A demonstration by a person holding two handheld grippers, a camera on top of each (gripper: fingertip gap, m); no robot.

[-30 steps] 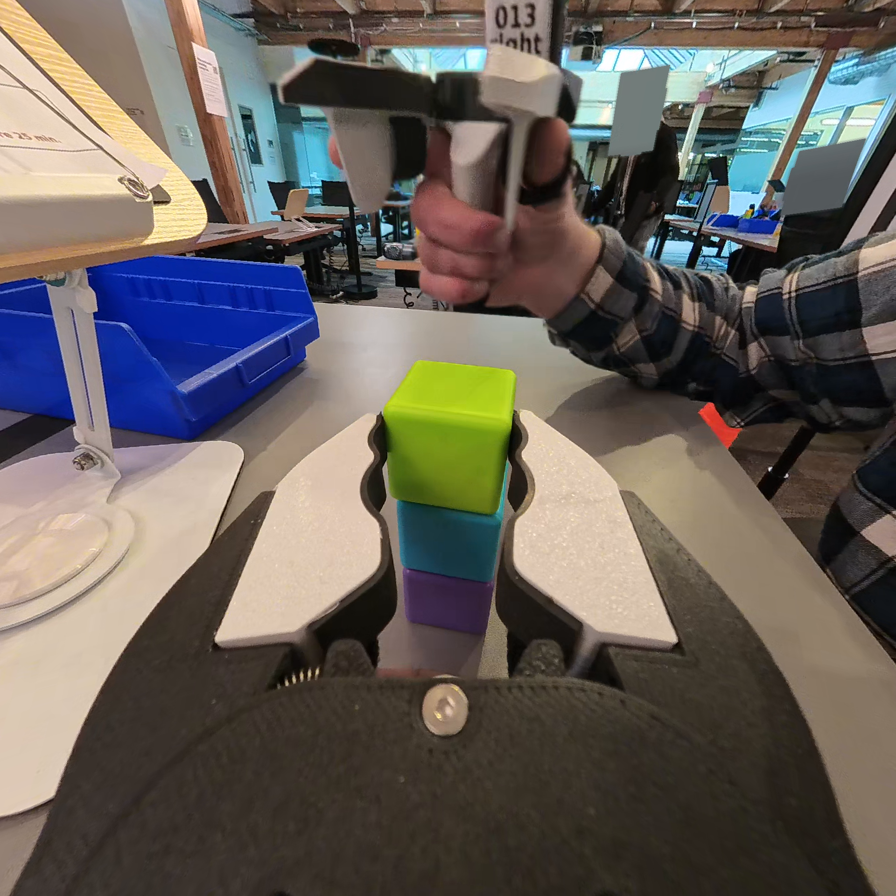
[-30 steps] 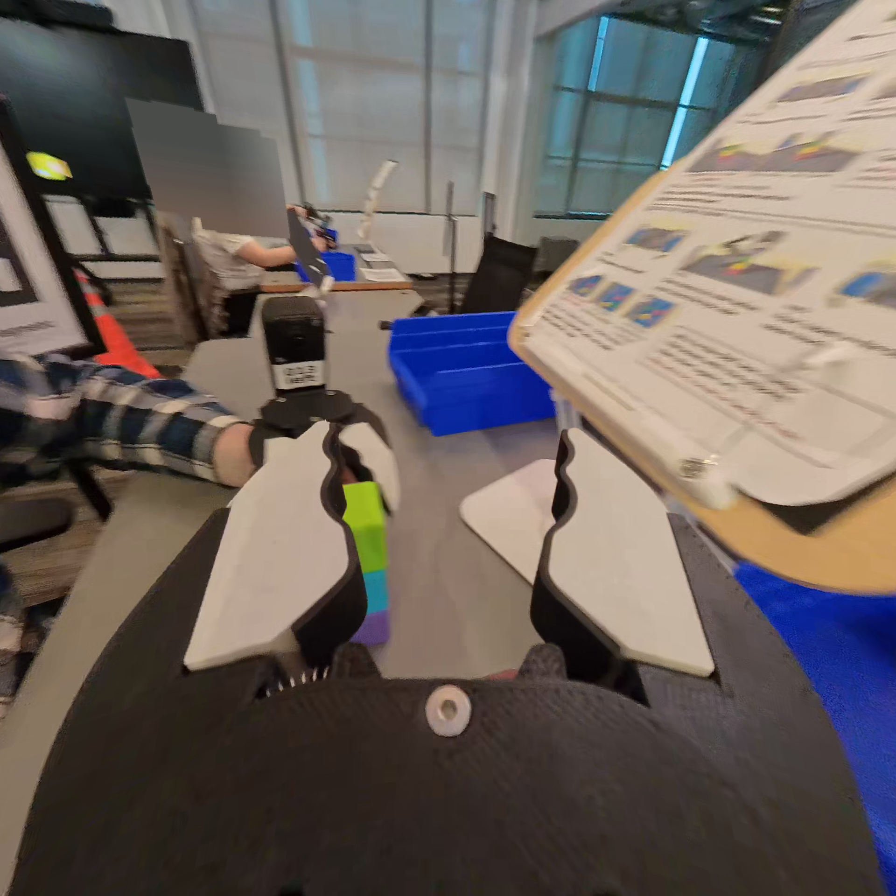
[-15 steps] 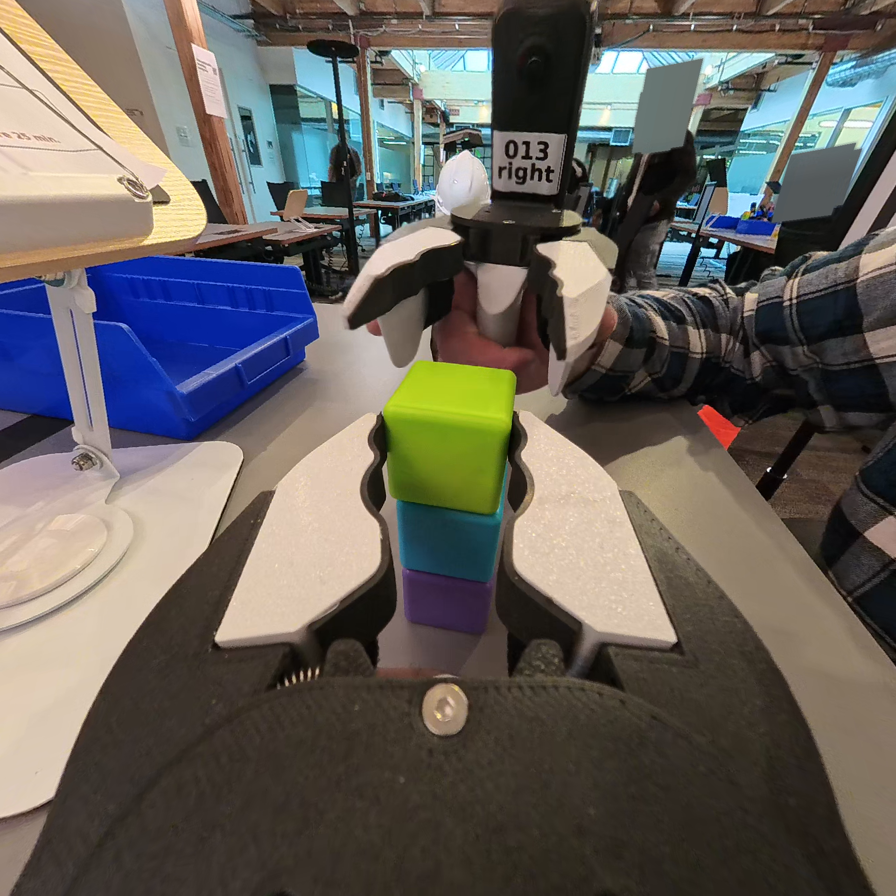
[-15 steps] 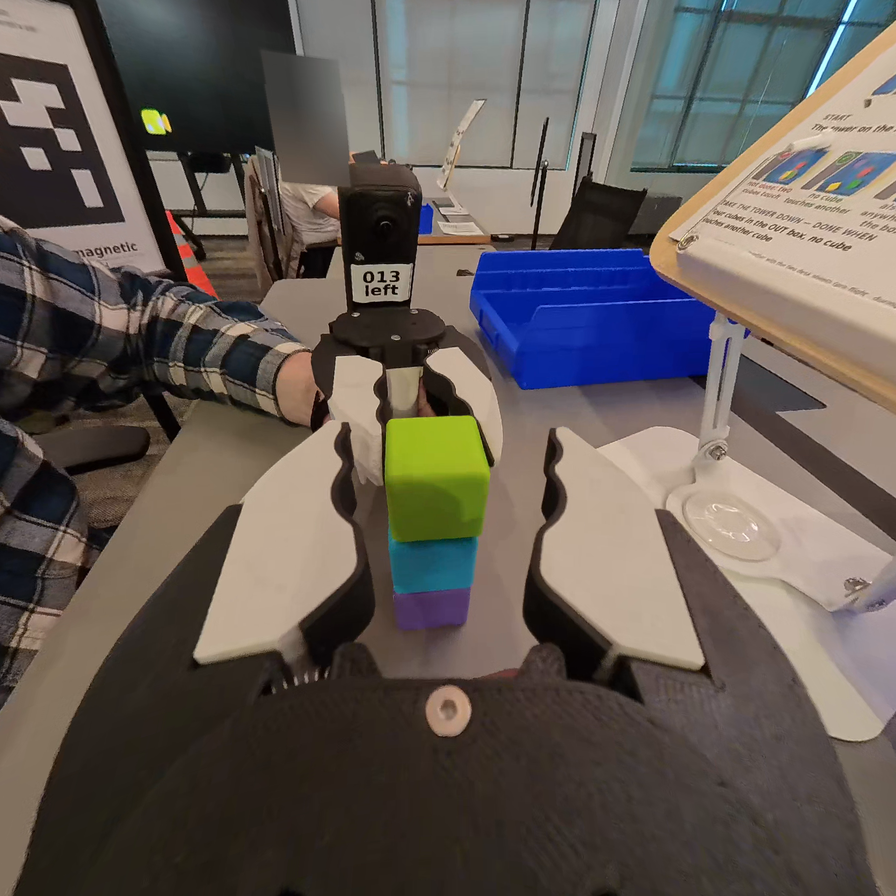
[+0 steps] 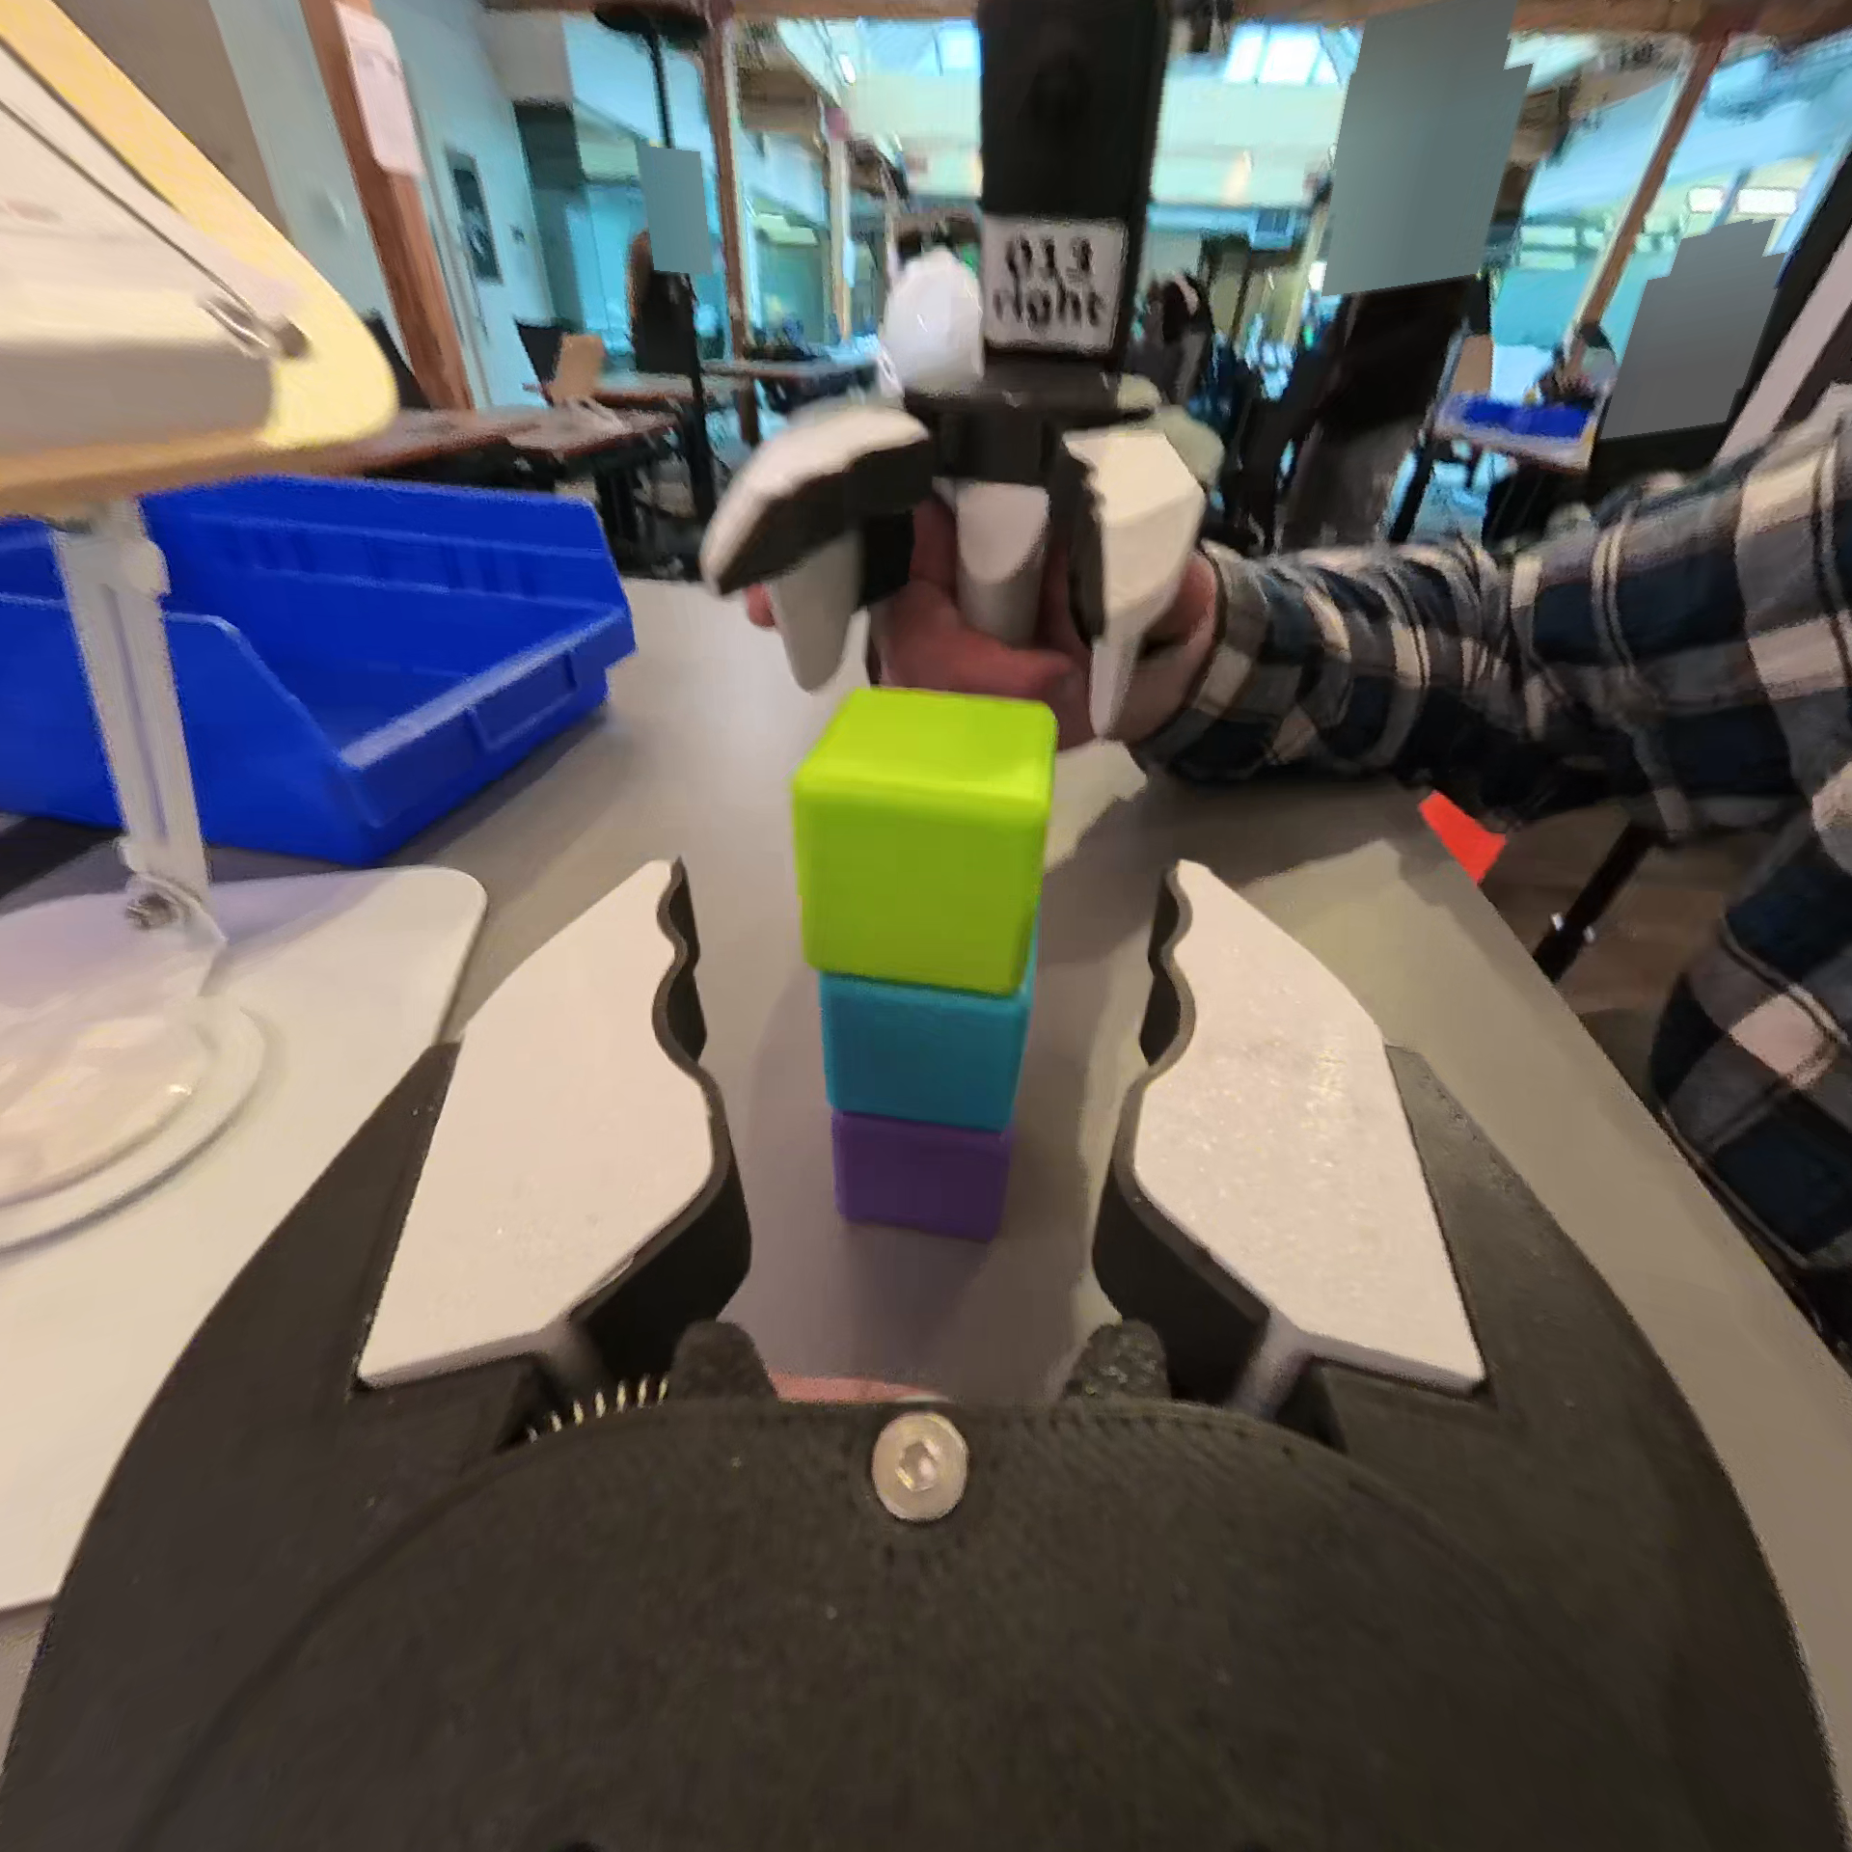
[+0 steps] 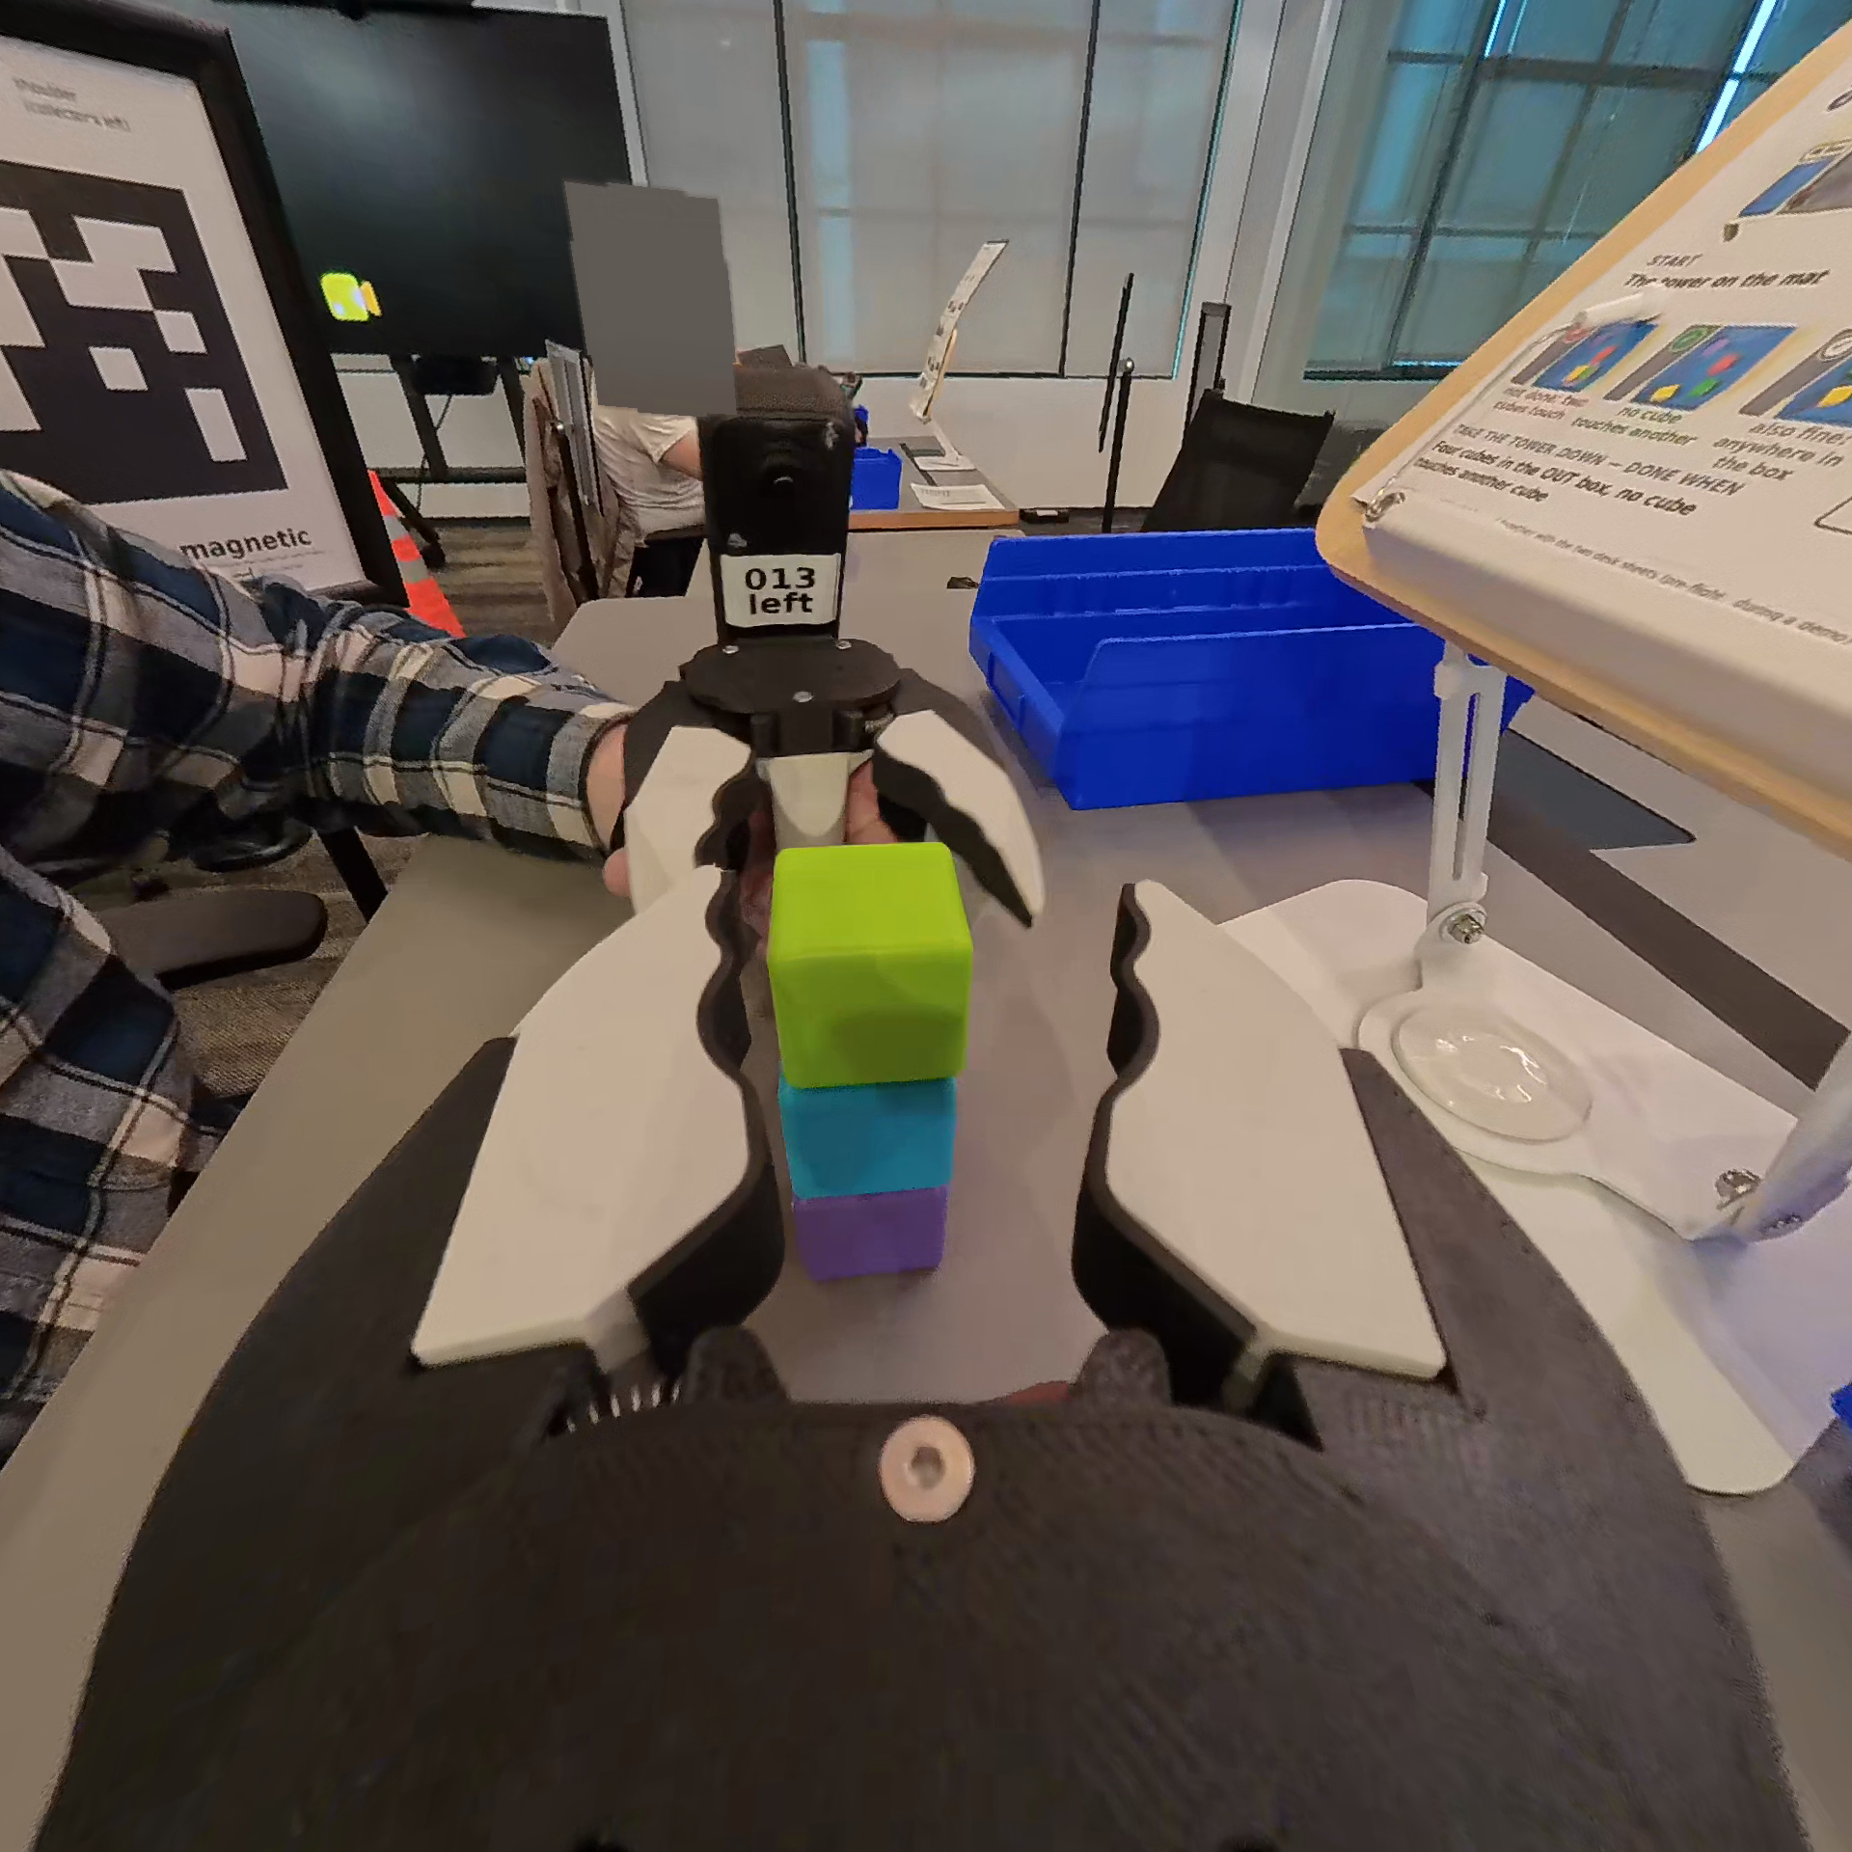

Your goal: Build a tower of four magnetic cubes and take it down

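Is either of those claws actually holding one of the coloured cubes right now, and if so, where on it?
Neither. The left claw and right claw are both open around the tower, with gaps beside the green cube, which sits on the teal cube.

A white label [image 6: 780, 591] with printed characters sits on the black camera body above the left tool [image 6: 832, 872]; a like label [image 5: 1052, 286] (blurred here) sits on the right tool [image 5: 952, 641]. A framed poster [image 6: 130, 341] at left bears a black-and-white square code and a line of print below it. The tilted instruction board [image 6: 1644, 421] at right carries small pictures and several lines of print. A paper notice [image 5: 386, 110] hangs on a wooden post, too small to read.
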